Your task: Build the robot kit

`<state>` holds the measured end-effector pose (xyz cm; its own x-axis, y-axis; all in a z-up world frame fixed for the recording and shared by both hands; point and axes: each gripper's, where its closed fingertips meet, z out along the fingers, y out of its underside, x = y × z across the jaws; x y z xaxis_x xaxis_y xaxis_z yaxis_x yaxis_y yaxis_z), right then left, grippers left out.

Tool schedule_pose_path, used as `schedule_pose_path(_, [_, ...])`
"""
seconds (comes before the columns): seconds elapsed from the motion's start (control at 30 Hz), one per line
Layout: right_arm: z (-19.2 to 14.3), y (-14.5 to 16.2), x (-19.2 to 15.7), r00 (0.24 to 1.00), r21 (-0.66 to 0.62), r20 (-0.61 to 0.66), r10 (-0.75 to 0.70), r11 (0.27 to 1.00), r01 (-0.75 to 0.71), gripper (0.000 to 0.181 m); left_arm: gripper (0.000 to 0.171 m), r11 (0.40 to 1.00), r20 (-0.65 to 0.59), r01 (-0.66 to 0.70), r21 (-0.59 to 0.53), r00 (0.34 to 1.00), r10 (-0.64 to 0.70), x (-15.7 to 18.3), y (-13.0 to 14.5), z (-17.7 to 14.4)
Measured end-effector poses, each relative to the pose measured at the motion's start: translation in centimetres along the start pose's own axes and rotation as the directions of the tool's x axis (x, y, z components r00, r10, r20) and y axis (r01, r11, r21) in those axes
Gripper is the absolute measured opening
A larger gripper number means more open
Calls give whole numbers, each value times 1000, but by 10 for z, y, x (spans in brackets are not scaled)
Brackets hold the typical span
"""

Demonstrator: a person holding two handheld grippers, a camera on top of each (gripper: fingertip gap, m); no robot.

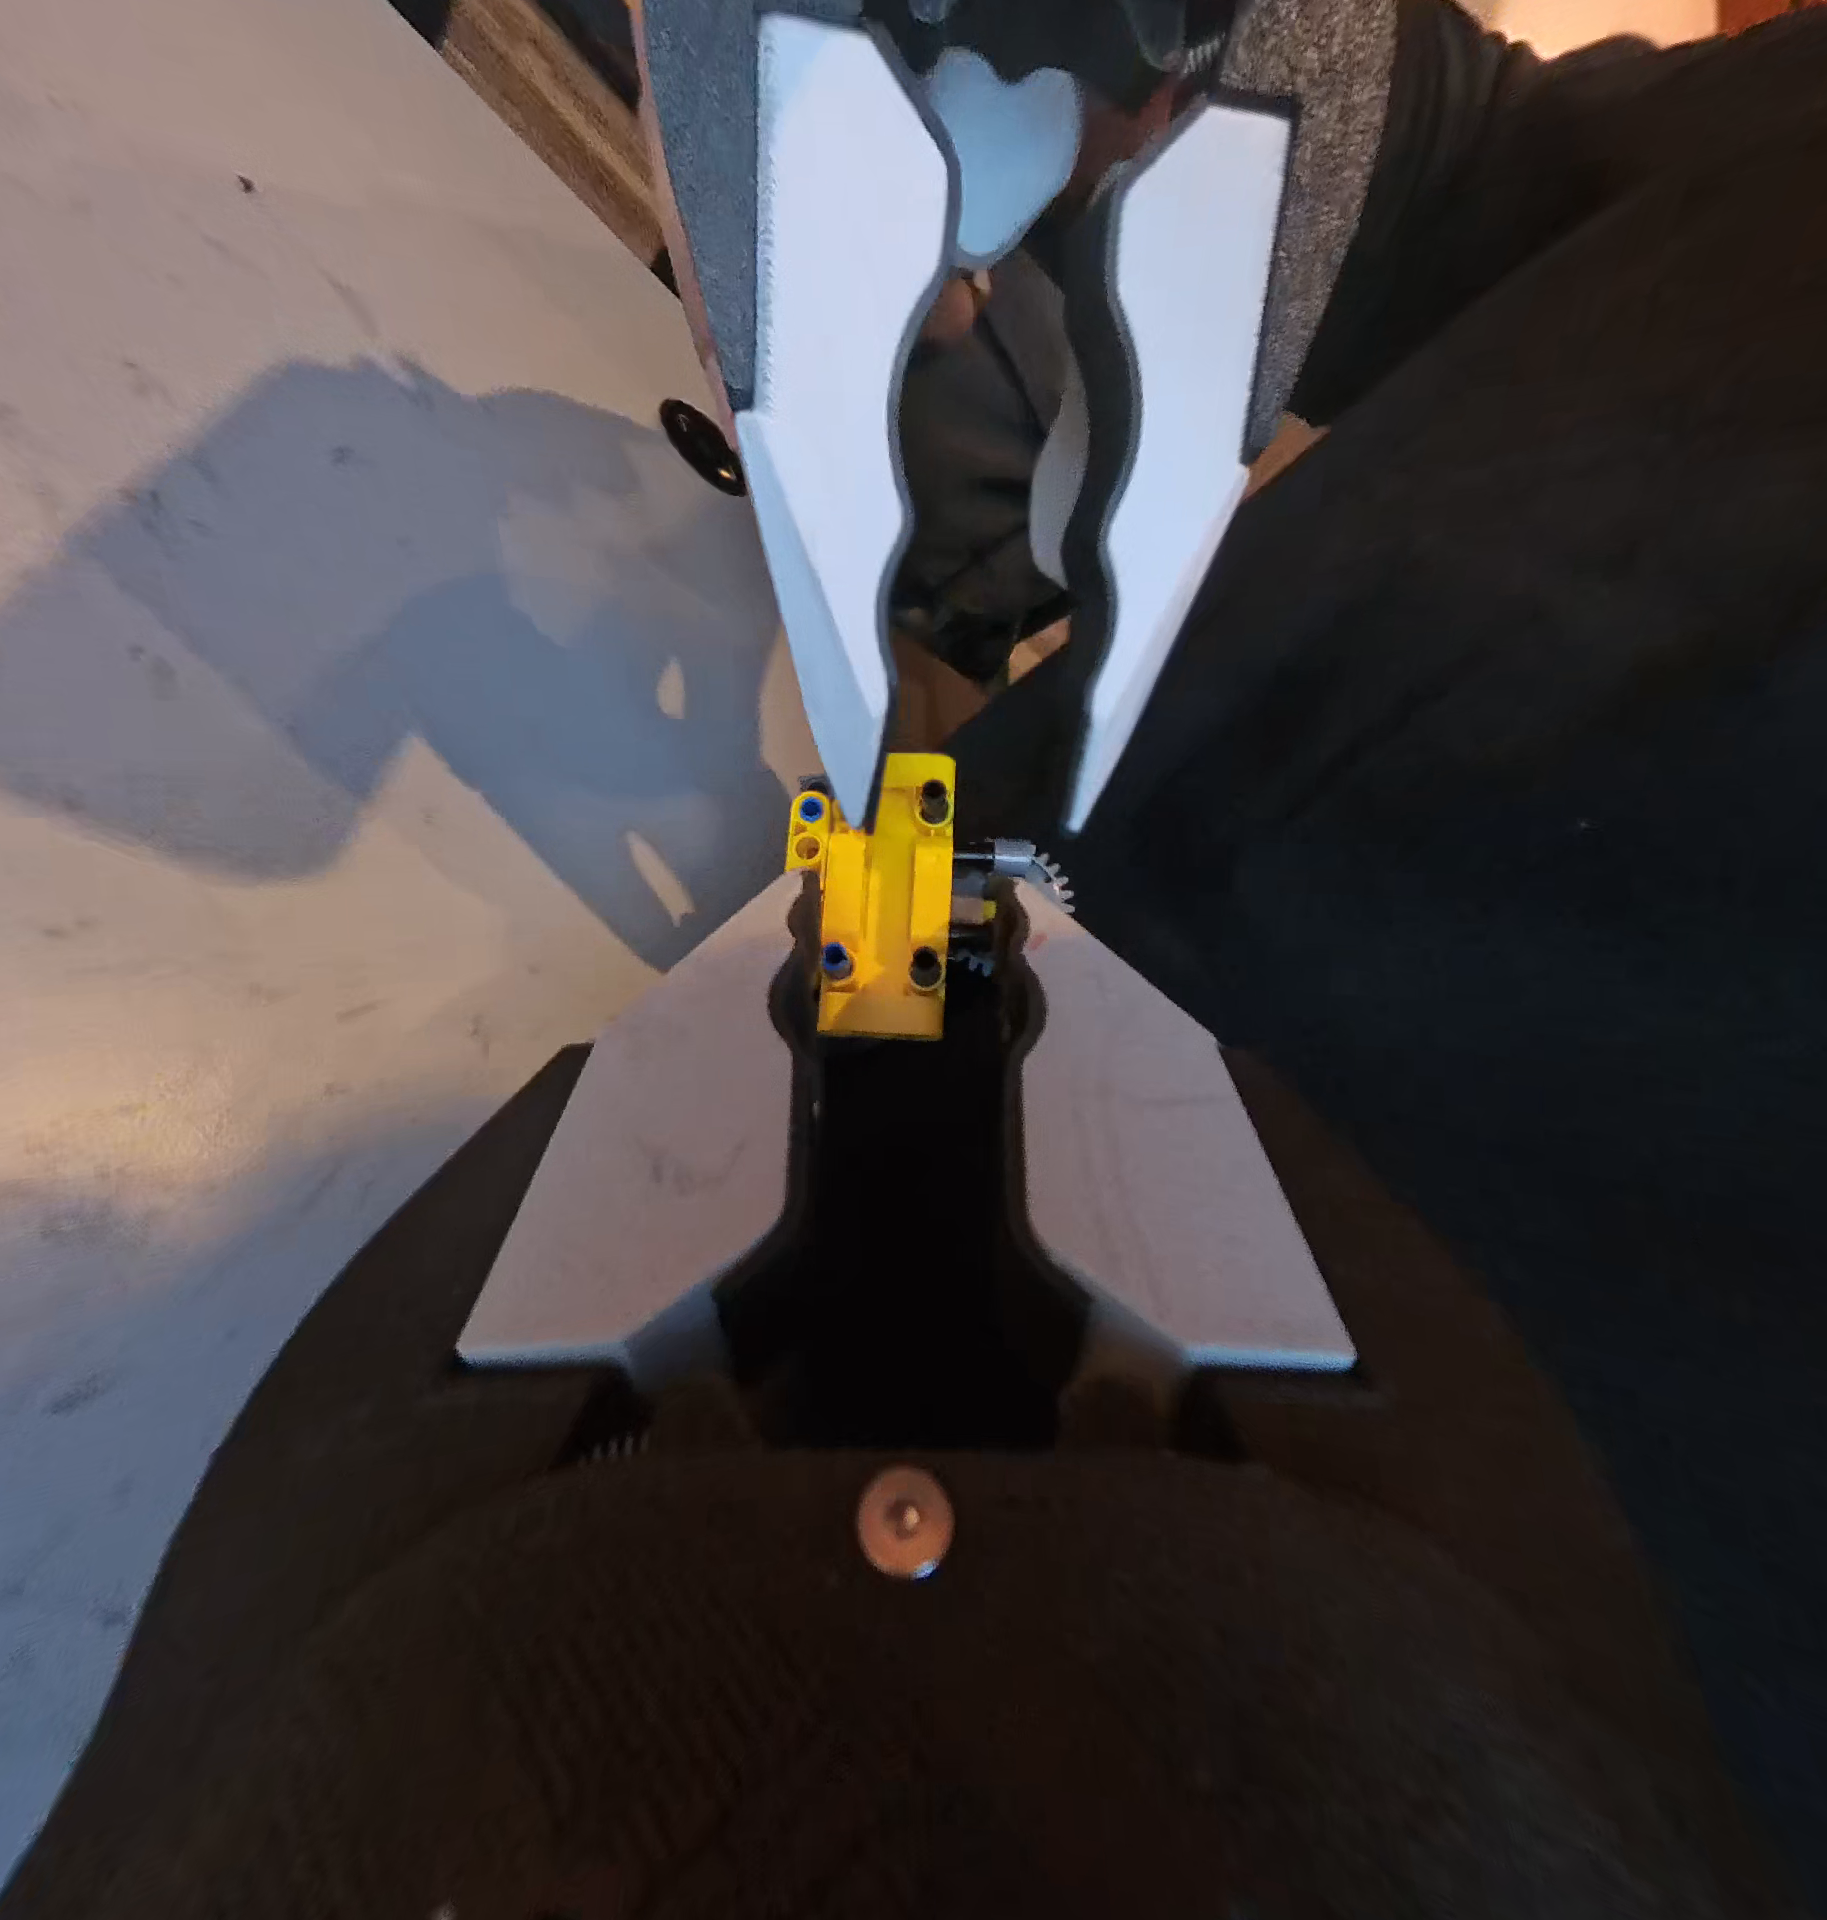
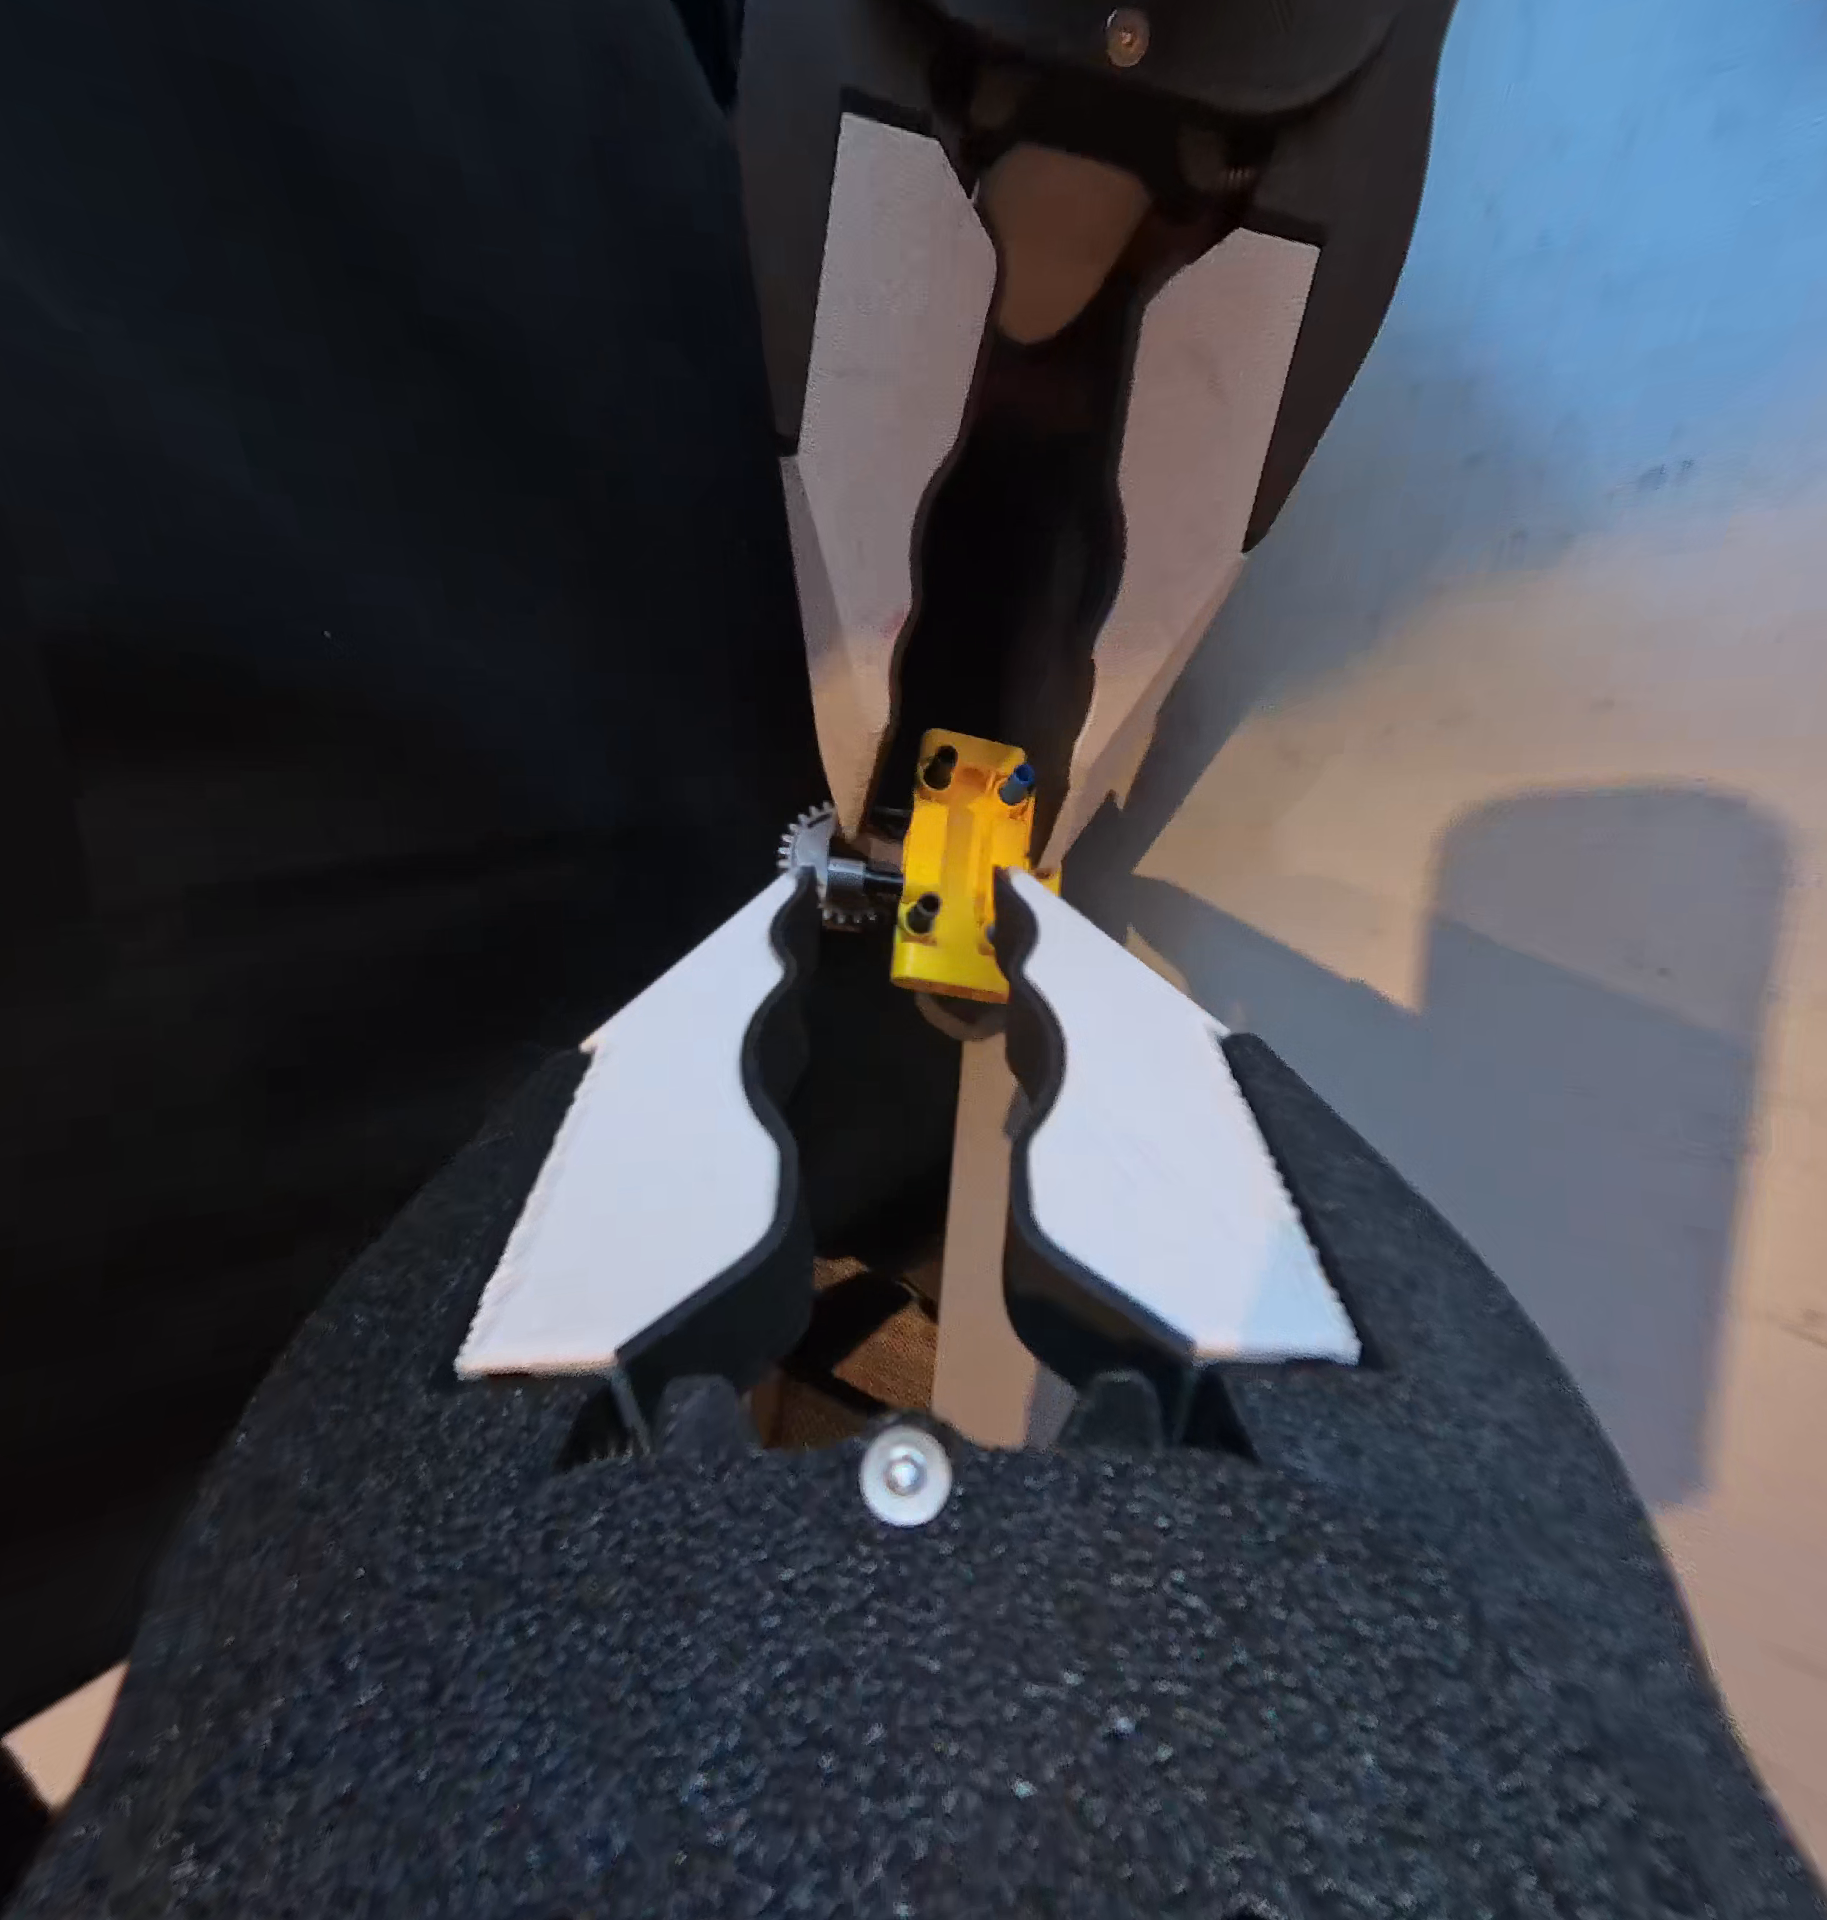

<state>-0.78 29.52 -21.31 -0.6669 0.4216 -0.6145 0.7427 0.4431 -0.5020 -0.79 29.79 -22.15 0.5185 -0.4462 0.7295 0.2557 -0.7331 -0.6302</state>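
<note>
Held between two pairs of tongs above a pale surface (image 1: 213, 987): a small yellow block (image 1: 885, 904) of toy-brick kind, with round holes at its corners, blue pins in two of them and black pins in the others. Left tongs (image 1: 904, 914) closed on the block, one finger against each flank, its lower end sunk between the tips. Right tongs (image 2: 904, 883) coming in from the opposite side, tip to tip with the left pair, fingers parted wider than the block; one fingertip (image 2: 1023, 894) pressed to the block's yellow side, the other at a grey toothed gear (image 2: 810, 842) on a short dark axle (image 2: 873, 878) jutting from the block. Unclear from either view whether the right pair truly clamps or merely touches. Shadows of both tools cast on the surface beyond the tongs. Dark clothing (image 2: 317, 520) of a person filling the side away from the surface. Small black round fitting (image 1: 703, 445) set in the surface, just beside the right tongs' finger in the left wrist view.
</note>
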Motion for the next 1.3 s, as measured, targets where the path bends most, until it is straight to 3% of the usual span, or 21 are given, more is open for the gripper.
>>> schedule_pose_path(0.07, [-3,3,0,1000,-32,0,-15,999,15,26,35,1000,-22,-17,-15,1000,16,5,-2,0])
schedule_pose_path(0.2, [3,8,-6,998,-73,57,-26,997,30,24,24,1000,-143,5,3,990,-4,24,-12,-8])
schedule_pose_path(0.27, [5,5,-3,998,-52,63,-28,998,31,19,17,1000,-93,-18,-19,996,16,17,-11,-7])
schedule_pose_path(0.5, [5,7,1,997,-2,78,-4,1000,4,18,27,986,-30,-72,-148,997,68,5,0,-2])
schedule_pose_path(0.6, [7,10,-1,995,-2,98,-10,1000,11,18,28,974,-68,-78,-211,996,65,8,6,-1])
schedule_pose_path(0.77, [6,9,1,996,13,93,-9,1000,8,19,24,971,-130,-99,-216,989,72,5,3,0])
schedule_pose_path(0.87, [-2,7,7,1000,38,30,-9,999,8,23,24,983,-164,-39,-182,986,8,-1,-2,-1])
schedule_pose_path(0.97, [-11,-1,7,997,95,-63,-39,994,45,46,23,990,-154,-2,-142,988,-20,-8,-9,-3])
schedule_pose_path(1.03, [-7,3,14,982,67,-171,-79,994,92,57,24,992,-141,-1,-130,990,-17,-10,-11,-3])
schedule_pose_path(1.13, [-1,5,17,959,49,-250,-135,987,151,35,24,991,-142,6,-136,990,-25,-9,-12,-1])
schedule_pose_path(1.3, [-1,4,16,976,110,-206,-72,989,96,35,23,994,-116,-21,-108,993,9,-10,-15,-1])
